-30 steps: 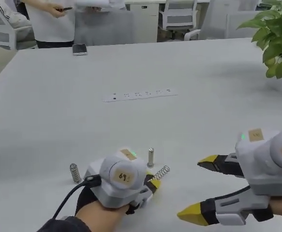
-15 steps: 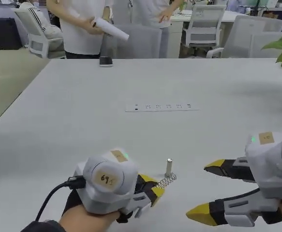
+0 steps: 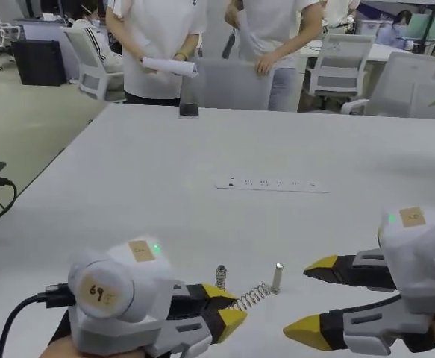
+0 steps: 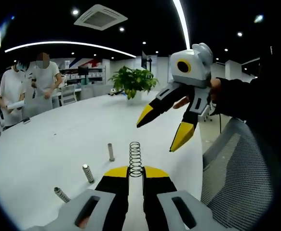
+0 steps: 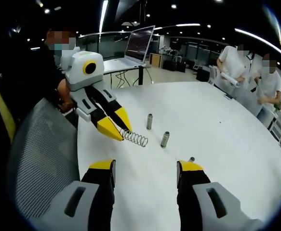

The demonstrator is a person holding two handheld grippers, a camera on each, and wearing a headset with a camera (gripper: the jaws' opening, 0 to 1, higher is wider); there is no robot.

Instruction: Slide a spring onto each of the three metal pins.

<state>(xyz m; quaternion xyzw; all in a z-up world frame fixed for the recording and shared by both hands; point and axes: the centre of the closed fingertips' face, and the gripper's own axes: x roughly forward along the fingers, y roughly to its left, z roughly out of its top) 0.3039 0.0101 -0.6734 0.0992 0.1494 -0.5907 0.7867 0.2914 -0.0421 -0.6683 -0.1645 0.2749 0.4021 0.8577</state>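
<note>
- I am holding the left gripper (image 4: 136, 169) clenched on 1 end of a coil spring (image 4: 136, 158); the rest of the coil is sticking out past the yellow tips, free in the air above the bench (image 3: 202, 171).
- 2 of the 3 pins are already wearing springs: a loaded pin (image 4: 87, 173) and a second loaded pin (image 4: 61, 194), both standing upright to the left in the left gripper view.
- The bare pin (image 3: 277, 277) is standing upright just beyond the spring's free end, so I am judging this to be the 3rd and last fitting, at the approach stage; the coil is not yet over the pin.
- The right gripper (image 3: 310, 297) is hanging released and empty, jaws spread wide, near the bare pin on its far side from the left gripper.
- The spring is lying roughly along the bench, while the pin is pointing up. The next move is calling for me to tip the coil so its open end is facing down, centre it over the pin top, then lower it.
- The coil looks springy and is gripped only at 1 end, so I am expecting the free end to wobble; the open right gripper could steady it if needed.
</note>
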